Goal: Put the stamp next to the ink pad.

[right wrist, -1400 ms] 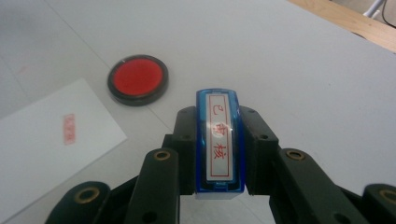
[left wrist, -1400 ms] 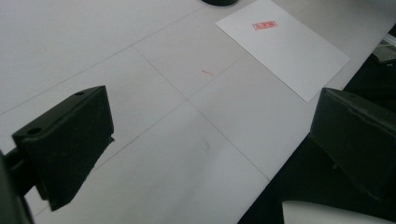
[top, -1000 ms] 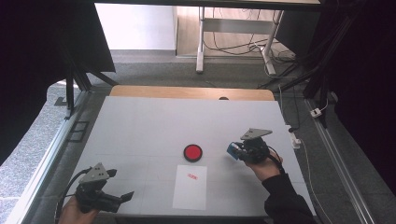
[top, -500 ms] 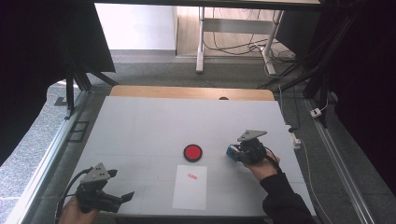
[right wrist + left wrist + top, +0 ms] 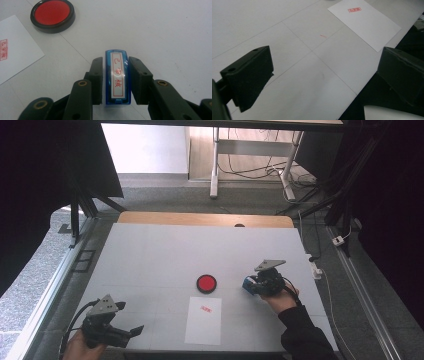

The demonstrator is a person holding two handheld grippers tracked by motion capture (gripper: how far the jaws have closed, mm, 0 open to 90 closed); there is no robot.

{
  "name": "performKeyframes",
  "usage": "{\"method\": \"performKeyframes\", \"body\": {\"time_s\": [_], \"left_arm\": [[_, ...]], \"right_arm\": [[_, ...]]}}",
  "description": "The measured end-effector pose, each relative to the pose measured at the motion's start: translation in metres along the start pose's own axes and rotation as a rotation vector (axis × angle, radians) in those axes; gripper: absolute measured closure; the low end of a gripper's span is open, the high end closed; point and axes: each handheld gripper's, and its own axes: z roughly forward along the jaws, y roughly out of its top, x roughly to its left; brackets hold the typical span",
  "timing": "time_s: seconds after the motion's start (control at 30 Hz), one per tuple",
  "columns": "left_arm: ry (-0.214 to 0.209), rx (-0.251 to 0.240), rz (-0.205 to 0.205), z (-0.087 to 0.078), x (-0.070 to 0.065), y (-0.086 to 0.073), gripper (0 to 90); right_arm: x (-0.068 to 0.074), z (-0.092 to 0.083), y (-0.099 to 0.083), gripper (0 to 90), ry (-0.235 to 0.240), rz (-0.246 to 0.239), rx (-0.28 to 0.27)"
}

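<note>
A blue stamp with red characters on its white label lies on the table between the jaws of my right gripper. These jaws have just been opening, and a thin gap shows beside the stamp. In the high view the stamp and right gripper sit right of a round red ink pad. A white sheet of paper with a red imprint lies in front of the pad. My left gripper rests open at the front left with nothing between its jaws.
The white table has a wooden strip along its far edge. Its front edge runs close beside the paper in the left gripper view. A cable and plug lie on the floor to the right.
My right gripper has sunk slightly toward the table with the stamp. The left gripper has not moved.
</note>
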Motion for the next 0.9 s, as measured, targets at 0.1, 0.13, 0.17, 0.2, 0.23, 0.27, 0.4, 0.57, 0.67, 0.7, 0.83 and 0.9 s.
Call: {"method": "performKeyframes", "body": {"time_s": [0.1,0.13,0.17,0.2,0.23,0.27,0.4,0.57,0.67,0.7,0.83,0.9], "left_arm": [[0.001,-0.002,0.000,0.000,0.000,0.000,0.4],[0.001,-0.002,-0.003,0.000,0.000,0.000,0.3],[0.004,-0.003,-0.004,0.000,0.000,0.000,0.3],[0.004,-0.004,-0.006,0.000,0.000,0.000,0.3],[0.005,-0.005,-0.006,-0.001,0.001,0.000,0.3],[0.004,-0.005,-0.007,-0.001,0.001,0.000,0.4],[0.006,-0.004,-0.005,-0.001,0.000,0.000,0.3],[0.003,-0.005,-0.008,-0.001,0.001,0.000,0.4],[0.004,-0.006,-0.008,-0.001,0.001,0.000,0.3],[0.004,-0.006,-0.009,-0.001,0.001,0.000,0.3],[0.012,-0.015,-0.018,-0.002,0.001,-0.001,0.3],[0.012,-0.017,-0.030,-0.003,0.002,-0.001,0.2]], "right_arm": [[0.000,-0.002,0.001,60.8,-0.001,0.008,-0.007],[-0.001,-0.002,0.001,59.3,0.001,0.014,-0.010],[-0.001,-0.003,0.001,57.9,0.003,0.021,-0.014],[-0.001,-0.003,0.001,56.3,0.003,0.026,-0.017],[-0.002,-0.004,0.001,54.8,0.014,0.030,-0.018],[-0.002,-0.004,0.001,53.2,0.018,0.039,-0.020],[-0.001,-0.006,0.001,45.8,0.022,0.048,-0.027],[0.001,-0.013,0.003,35.3,0.013,0.058,-0.040],[0.001,-0.018,0.004,30.9,0.006,0.069,-0.057],[0.002,-0.019,0.004,29.1,0.005,0.072,-0.062],[0.006,-0.024,0.003,25.0,0.008,0.079,-0.070],[0.009,-0.027,0.003,22.8,0.012,0.077,-0.075]]}}
